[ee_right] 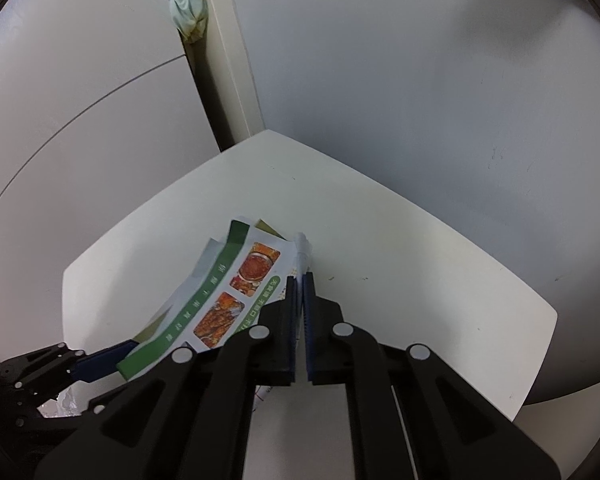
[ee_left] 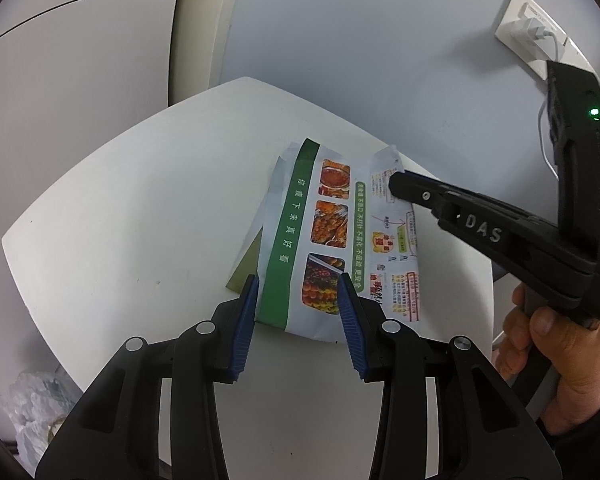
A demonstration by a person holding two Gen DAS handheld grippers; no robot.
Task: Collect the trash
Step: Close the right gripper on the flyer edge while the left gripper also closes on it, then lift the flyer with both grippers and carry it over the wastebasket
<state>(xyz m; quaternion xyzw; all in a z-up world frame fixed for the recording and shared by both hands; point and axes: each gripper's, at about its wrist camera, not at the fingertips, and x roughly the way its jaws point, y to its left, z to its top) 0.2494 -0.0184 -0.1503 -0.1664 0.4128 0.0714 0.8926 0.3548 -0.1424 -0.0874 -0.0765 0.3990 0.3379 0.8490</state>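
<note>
Paper leaflet (ee_left: pixel 332 236) lies on the table (ee_left: pixel 140 220): light, limp, best pinched at an edge. Left gripper (ee_left: pixel 300 320) straddles its near edge, half-open, pads apart. No bin shows.

Right gripper (ee_right: pixel 300 280) pinches the leaflet's (ee_right: pixel 228 292) right edge tight, corner lifting off the table (ee_right: pixel 420 280).

Left gripper (ee_left: pixel 298 286) angled down, jaws partly apart; right gripper (ee_right: pixel 300 280) angled down, jaws closed.
</note>
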